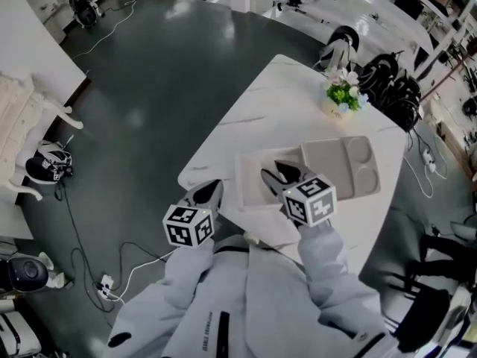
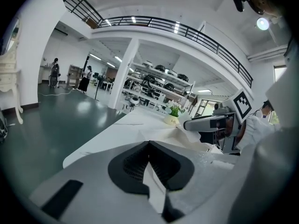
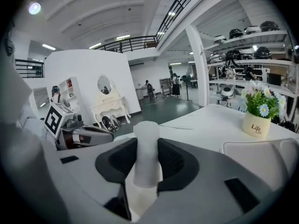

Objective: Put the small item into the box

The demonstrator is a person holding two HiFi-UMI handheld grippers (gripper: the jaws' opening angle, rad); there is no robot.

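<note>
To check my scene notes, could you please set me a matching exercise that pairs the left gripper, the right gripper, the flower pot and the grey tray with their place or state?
Things:
1. left gripper
2. right gripper
3. flower pot
4. grey tray

Places or states:
A. shut on a white cylinder
B. at the far corner of the table
C. pinching a thin white flap
D. lying flat on the table, nearer the person than the pot

Pairs: 1-C, 2-A, 3-B, 4-D
</note>
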